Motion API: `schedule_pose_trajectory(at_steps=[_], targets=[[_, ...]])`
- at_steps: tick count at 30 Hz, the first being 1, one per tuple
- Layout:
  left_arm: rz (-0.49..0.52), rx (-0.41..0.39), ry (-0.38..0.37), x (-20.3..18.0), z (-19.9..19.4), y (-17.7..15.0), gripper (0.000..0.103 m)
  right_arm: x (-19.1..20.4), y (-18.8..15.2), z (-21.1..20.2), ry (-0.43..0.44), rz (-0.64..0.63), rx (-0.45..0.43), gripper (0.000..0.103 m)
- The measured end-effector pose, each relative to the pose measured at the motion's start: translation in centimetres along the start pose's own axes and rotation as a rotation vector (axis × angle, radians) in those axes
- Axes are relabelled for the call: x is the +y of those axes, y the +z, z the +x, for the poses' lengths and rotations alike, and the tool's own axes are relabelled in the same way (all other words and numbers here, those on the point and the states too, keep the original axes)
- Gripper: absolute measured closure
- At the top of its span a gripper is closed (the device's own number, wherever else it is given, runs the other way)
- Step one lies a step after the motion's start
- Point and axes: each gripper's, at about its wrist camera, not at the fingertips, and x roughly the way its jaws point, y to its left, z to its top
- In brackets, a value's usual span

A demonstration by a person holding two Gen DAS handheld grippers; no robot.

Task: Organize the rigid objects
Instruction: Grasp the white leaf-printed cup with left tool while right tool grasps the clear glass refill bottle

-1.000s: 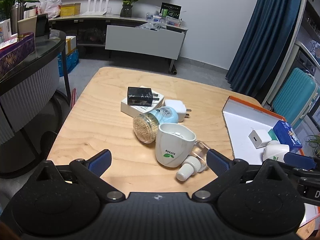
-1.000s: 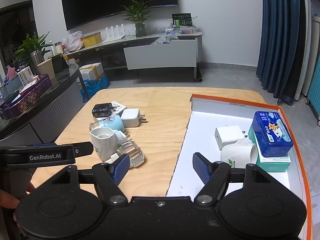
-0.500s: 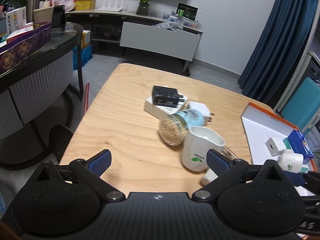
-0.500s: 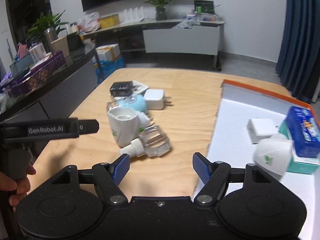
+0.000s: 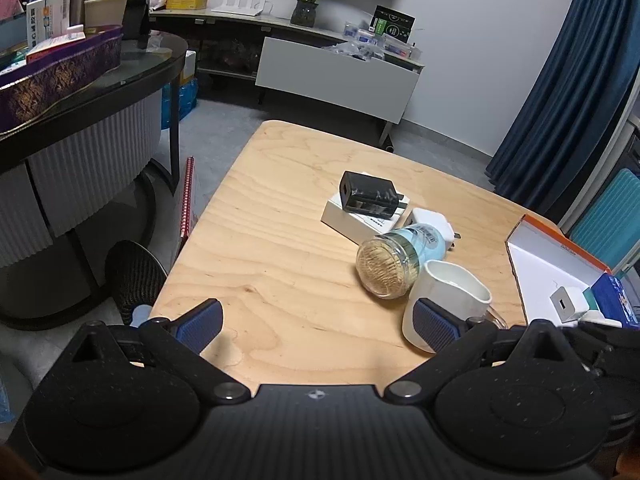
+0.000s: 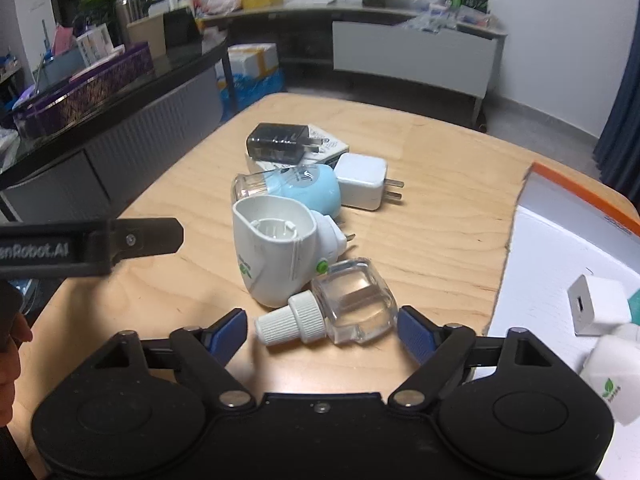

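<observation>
A clear refill bottle with a white cap (image 6: 340,312) lies on the wooden table (image 6: 440,240), between the fingers of my open right gripper (image 6: 320,330). Behind it are a white plug-in vaporizer (image 6: 276,252), a light blue vaporizer with its bottle (image 6: 296,186), a white charger (image 6: 362,182) and a black charger (image 6: 278,142) on a white box. My left gripper (image 5: 318,320) is open and empty over the near left table; its right finger stands in front of the white vaporizer (image 5: 452,302). The blue vaporizer (image 5: 400,258) and black charger (image 5: 370,195) lie beyond.
A white tray with an orange rim (image 6: 576,208) stands at the right, holding a white charger (image 6: 598,306) and a white vaporizer (image 6: 614,372). The left gripper's body (image 6: 88,246) reaches in from the left. A dark counter (image 5: 80,92) stands left of the table.
My right gripper has moved left and down from the tray until the clear refill bottle lies between its fingers. My left gripper has drifted left and back, away from the objects.
</observation>
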Motion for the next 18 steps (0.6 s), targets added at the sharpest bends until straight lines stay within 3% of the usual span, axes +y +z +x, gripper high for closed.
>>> schedule_pose_trajectory(at_steps=[5, 9, 18], targets=[[0.012, 0.008, -0.026, -0.5, 0.6, -0.1, 0.000, -0.3, 0.2, 1.6, 0.020, -0.015, 0.050, 0.007], [0.027, 0.007, -0.060, -0.9, 0.6, -0.3, 0.000, -1.1, -0.2, 1.0, -0.017, 0.015, 0.049, 0.007], [0.131, -0.014, -0.155, -4.4, 1.7, -1.6, 0.000, -4.3, -1.6, -3.9, -0.102, 0.080, -0.009, 0.008]])
